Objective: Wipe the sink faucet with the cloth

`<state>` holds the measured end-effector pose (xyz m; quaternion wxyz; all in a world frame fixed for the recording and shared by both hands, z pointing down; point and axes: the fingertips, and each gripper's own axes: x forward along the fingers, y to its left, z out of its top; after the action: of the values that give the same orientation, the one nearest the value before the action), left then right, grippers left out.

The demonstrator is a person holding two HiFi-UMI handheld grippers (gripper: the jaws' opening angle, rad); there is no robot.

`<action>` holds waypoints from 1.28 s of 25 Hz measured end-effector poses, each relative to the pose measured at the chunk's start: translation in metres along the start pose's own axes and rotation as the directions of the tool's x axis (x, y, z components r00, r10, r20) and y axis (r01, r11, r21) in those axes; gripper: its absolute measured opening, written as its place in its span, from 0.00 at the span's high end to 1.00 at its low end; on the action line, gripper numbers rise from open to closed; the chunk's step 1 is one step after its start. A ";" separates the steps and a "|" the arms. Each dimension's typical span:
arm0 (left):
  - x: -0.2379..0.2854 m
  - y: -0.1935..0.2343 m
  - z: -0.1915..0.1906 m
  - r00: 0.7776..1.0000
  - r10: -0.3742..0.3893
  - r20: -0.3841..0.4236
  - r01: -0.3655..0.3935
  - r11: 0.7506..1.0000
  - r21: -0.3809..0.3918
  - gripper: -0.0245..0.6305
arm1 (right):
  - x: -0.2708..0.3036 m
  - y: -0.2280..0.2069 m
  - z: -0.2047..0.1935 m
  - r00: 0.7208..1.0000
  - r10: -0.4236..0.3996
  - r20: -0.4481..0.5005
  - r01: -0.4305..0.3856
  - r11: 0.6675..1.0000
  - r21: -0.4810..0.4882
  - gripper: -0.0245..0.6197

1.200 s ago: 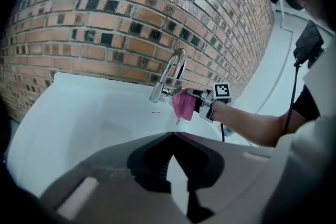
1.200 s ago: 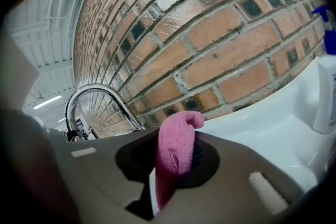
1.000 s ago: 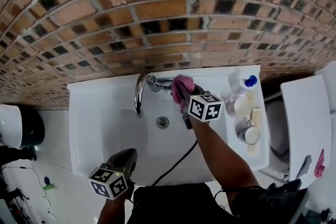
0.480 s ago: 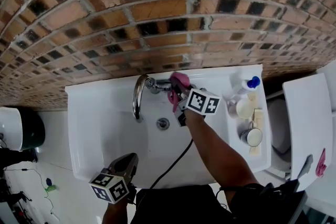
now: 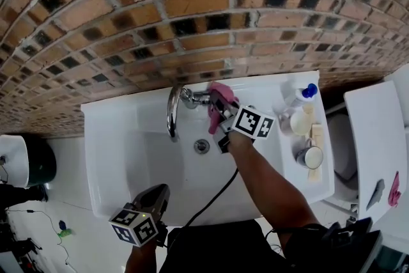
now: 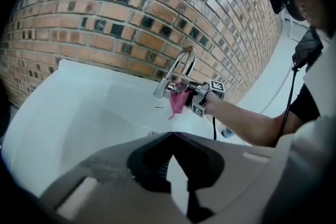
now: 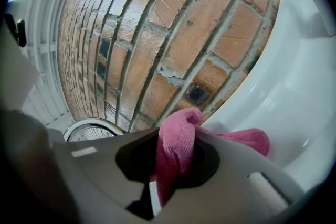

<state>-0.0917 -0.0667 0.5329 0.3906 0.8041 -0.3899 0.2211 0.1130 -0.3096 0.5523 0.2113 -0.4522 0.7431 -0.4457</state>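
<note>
The chrome faucet (image 5: 170,110) arches over the white sink (image 5: 121,137) from the back rim; it also shows in the left gripper view as faucet (image 6: 180,66). My right gripper (image 5: 217,113) is shut on a pink cloth (image 5: 218,99) and presses it against the faucet's base beside the spout. In the right gripper view the cloth (image 7: 177,144) bulges out between the jaws of the right gripper (image 7: 176,165), close to the brick wall. My left gripper (image 5: 155,196) hangs at the sink's front edge, jaws closed and empty, seen as left gripper (image 6: 172,135).
A blue-capped bottle (image 5: 299,96), a cream cup (image 5: 298,123) and a metal cup (image 5: 311,157) stand on the sink's right ledge. The drain (image 5: 202,146) is mid-basin. A black cable (image 5: 211,198) crosses the front rim. A white fixture (image 5: 374,137) is right, a black bin (image 5: 35,163) left.
The right gripper with the cloth has shifted slightly left and back along the faucet base. The left gripper has hardly moved.
</note>
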 end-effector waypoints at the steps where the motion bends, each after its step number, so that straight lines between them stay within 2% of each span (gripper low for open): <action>1: -0.001 0.001 -0.001 1.000 -0.004 0.001 0.004 1.000 -0.001 0.96 | -0.002 0.003 0.000 1.000 0.002 0.006 -0.002 1.000 -0.001 0.89; 5: -0.005 0.003 -0.004 1.000 -0.030 0.002 0.030 0.999 -0.011 0.96 | -0.009 0.013 0.002 1.000 0.008 0.028 -0.007 1.000 -0.011 0.90; 9: -0.009 0.006 -0.006 1.000 -0.029 -0.011 0.029 0.999 0.037 0.96 | -0.017 0.029 0.001 0.999 0.014 0.041 -0.012 0.999 -0.051 0.89; 19: -0.006 0.003 -0.001 0.996 -0.083 -0.030 0.086 0.992 0.091 0.96 | -0.032 0.060 -0.003 0.999 0.032 0.017 -0.028 0.983 -0.182 0.89; 25: -0.004 0.003 0.002 0.995 -0.097 -0.027 0.099 0.991 0.091 0.96 | -0.047 0.089 -0.025 0.994 0.094 -0.051 -0.103 0.969 -0.226 0.89; 29: -0.003 0.005 -0.002 0.995 -0.091 -0.026 0.093 0.993 0.073 0.96 | -0.057 0.096 -0.064 0.983 0.120 -0.139 -0.146 0.971 -0.191 0.89; 32: -0.003 0.007 -0.007 0.996 -0.080 -0.029 0.081 0.995 0.056 0.96 | -0.049 0.085 -0.090 0.977 0.102 -0.187 -0.132 0.979 -0.157 0.89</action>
<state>-0.0999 -0.0627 0.5379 0.3812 0.8270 -0.3453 0.2270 0.0316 -0.2086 0.5217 0.1311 -0.3820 0.8194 -0.4068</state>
